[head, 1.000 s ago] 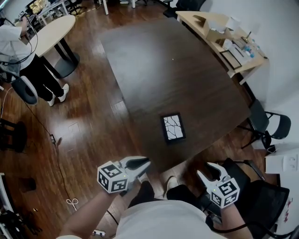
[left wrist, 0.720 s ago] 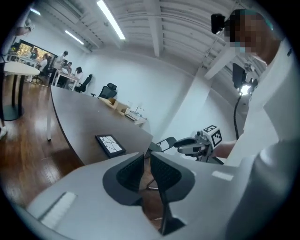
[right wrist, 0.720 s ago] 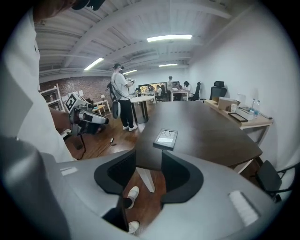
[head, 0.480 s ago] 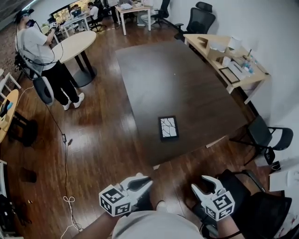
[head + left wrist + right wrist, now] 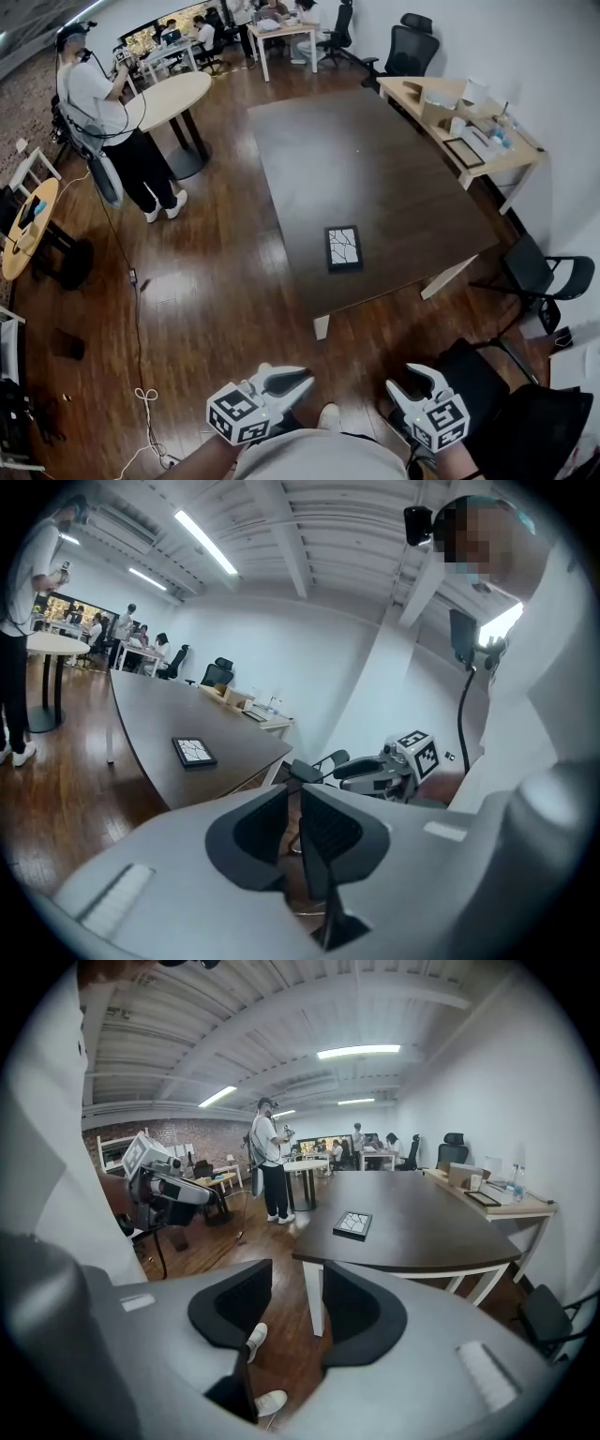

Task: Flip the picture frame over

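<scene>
The picture frame lies flat on the dark table, near its front edge. It has a black border and shows a white cracked-line pattern face up. It also shows small in the left gripper view and in the right gripper view. Both grippers hang low near my body, well short of the table. My left gripper has its jaws almost together with nothing between them. My right gripper holds a modest gap between its jaws, with only floor behind them.
A person stands by a round light table at the far left. A light desk with small items stands at the right wall. Office chairs stand right of the table. A cable runs across the wooden floor.
The view has drawn back from the table, so the frame looks smaller and farther. Both grippers stay low at the bottom edge, about as they were.
</scene>
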`<state>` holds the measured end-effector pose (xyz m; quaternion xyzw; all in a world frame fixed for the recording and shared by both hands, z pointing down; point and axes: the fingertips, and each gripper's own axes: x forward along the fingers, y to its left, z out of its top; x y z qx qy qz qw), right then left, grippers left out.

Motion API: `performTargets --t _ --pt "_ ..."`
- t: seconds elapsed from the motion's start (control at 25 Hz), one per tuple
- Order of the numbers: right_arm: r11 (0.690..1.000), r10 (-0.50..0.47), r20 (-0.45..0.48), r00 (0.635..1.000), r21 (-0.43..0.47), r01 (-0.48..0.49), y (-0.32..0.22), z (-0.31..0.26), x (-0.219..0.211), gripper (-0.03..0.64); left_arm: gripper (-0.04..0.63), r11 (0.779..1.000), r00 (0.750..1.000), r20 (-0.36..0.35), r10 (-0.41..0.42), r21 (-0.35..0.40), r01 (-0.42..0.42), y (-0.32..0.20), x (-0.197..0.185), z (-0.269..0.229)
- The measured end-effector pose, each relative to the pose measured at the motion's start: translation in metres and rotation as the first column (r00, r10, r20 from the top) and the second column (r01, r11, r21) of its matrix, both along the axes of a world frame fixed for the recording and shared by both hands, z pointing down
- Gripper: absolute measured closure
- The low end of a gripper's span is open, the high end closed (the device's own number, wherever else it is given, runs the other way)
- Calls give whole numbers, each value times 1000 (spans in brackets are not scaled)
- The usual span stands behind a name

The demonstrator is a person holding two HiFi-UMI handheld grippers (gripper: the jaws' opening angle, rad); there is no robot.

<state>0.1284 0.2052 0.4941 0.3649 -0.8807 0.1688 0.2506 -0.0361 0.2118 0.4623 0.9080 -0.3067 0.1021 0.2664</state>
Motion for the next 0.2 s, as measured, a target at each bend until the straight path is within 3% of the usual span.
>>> performTargets --t 0.2 --pt "1000 18 23 1000 24 -19 10 -8 -4 443 552 998 998 49 25 57 -28 11 -2 -11"
